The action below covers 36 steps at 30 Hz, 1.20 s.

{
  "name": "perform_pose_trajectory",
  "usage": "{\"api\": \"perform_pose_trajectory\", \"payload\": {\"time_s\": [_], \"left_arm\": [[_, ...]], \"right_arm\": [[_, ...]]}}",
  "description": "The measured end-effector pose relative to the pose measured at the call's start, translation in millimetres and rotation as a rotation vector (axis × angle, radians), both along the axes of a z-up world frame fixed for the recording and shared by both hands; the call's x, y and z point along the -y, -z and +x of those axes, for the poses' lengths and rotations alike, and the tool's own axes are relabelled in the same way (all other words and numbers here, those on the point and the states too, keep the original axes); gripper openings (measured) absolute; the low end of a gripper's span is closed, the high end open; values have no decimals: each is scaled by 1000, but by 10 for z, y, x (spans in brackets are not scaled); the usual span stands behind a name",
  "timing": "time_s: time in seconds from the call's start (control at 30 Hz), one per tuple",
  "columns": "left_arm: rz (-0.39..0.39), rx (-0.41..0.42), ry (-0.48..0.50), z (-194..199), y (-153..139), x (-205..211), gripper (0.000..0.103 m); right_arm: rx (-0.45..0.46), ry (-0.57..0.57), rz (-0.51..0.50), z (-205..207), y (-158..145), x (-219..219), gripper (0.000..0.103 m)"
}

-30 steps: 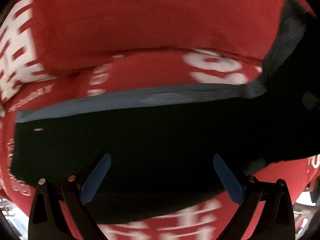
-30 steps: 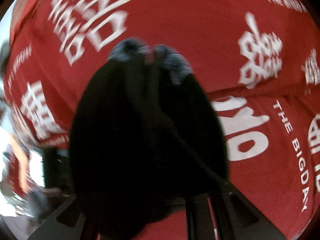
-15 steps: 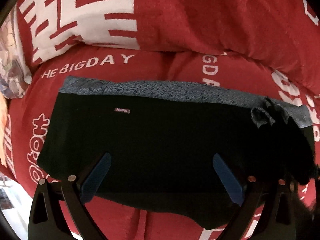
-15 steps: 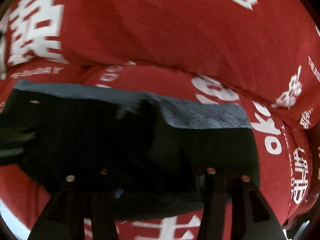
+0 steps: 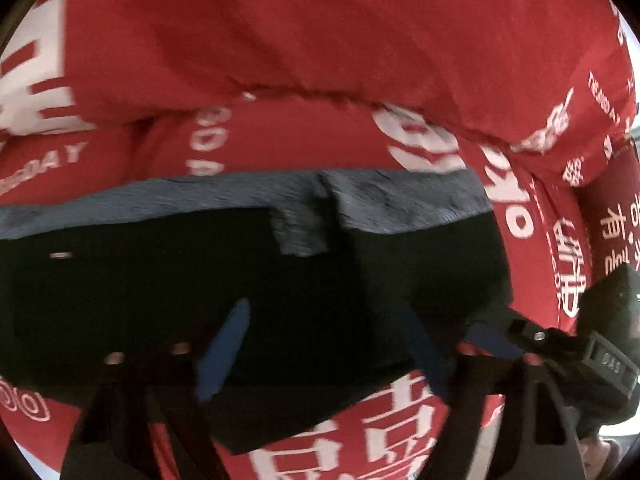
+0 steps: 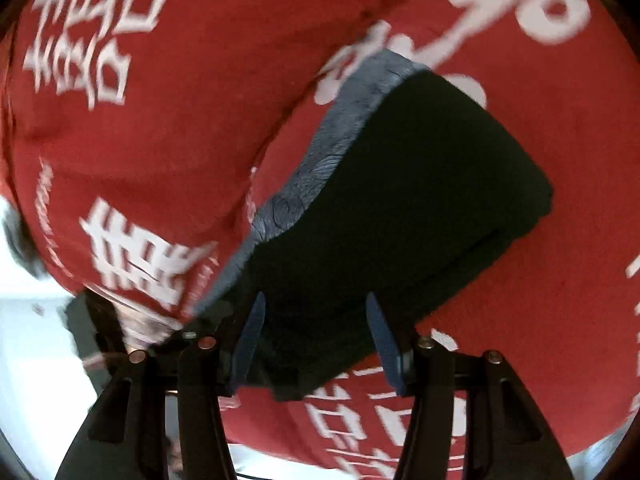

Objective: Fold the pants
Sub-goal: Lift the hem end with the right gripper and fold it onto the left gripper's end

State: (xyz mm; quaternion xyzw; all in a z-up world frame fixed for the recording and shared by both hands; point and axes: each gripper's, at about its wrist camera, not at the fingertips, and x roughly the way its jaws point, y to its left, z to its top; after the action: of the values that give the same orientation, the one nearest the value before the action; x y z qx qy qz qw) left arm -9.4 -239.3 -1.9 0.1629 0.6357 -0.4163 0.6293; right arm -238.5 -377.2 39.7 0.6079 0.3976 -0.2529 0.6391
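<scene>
The black pants (image 5: 168, 292) lie folded flat on the red bedding, grey waistband (image 5: 400, 200) along the far edge, with a grey flap turned down at its middle. My left gripper (image 5: 324, 344) hovers over the near half of the pants. Its jaws are closing; the blue fingers (image 5: 224, 340) stand apart above the cloth and do not pinch it. In the right wrist view the pants (image 6: 420, 200) run off to the upper right, waistband (image 6: 320, 176) on the left. My right gripper (image 6: 316, 340) is open over their near end, holding nothing.
Red bedding (image 5: 280, 136) with white characters lies under everything. A thick red quilt fold (image 5: 320, 28) rises just behind the waistband. The right gripper's black housing (image 5: 592, 360) sits close at the right of the left wrist view. The bed's edge and bright floor (image 6: 36, 340) show lower left.
The right gripper was shut on a bunched, lifted part of the pants; it has let go and the pants now lie flat. The left jaws have narrowed, and the left view has slid right along the waistband.
</scene>
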Motion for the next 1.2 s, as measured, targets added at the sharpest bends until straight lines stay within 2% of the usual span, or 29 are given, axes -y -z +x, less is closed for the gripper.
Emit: {"api": "perform_pose_trajectory", "payload": {"time_s": [0.1,0.17,0.27,0.33,0.37,0.4,0.43,0.5,0.53,0.63,0.7,0.77,0.83,0.87,0.9,0.97,1.0,1.07,1.1,1.13,1.2], "left_arm": [[39,-57,9,-87,160,150,54],[49,-84,8,-131,231,186,52],[60,-108,11,-208,313,236,40],[74,-114,2,-236,345,243,40],[76,-117,-5,-238,357,247,39],[75,-122,-17,-236,357,247,36],[72,-121,-28,-236,333,241,35],[61,-104,-31,-254,228,210,35],[49,-90,-29,-270,151,180,35],[29,-12,-20,-355,-44,42,35],[63,41,-17,-409,-3,-44,35],[107,55,-23,-421,142,-81,35],[117,57,-41,-399,246,-87,42],[134,82,-53,-385,264,-79,59],[151,112,-68,-360,254,-74,65],[144,111,-86,-305,205,-82,65],[145,113,-91,-285,179,-88,65],[151,132,-93,-242,83,-82,65],[148,143,-92,-221,30,-71,65],[142,160,-92,-203,-24,-41,65],[123,188,-90,-162,-137,39,65]], "right_arm": [[-6,43,74,-14,192,-16,56],[3,77,119,-14,260,-56,56],[11,79,108,53,291,-75,56],[19,101,122,126,380,-42,56],[23,116,129,161,437,-34,50],[28,135,144,198,517,-16,39],[36,156,163,210,569,35,3],[22,188,192,254,651,69,4],[50,190,187,316,607,77,4],[83,89,129,521,343,-1,4],[63,28,133,633,288,-139,4],[14,4,152,702,395,-242,4],[-13,30,180,756,595,-288,4],[-26,39,187,796,694,-294,4],[-36,39,190,809,745,-281,4],[-34,18,205,945,768,-256,6],[-44,-25,209,1039,722,-246,9],[-49,-133,230,1156,588,-223,28],[-37,-182,238,1224,494,-191,31],[-8,-240,224,1293,352,-166,32],[48,-303,129,1414,42,7,45]]}}
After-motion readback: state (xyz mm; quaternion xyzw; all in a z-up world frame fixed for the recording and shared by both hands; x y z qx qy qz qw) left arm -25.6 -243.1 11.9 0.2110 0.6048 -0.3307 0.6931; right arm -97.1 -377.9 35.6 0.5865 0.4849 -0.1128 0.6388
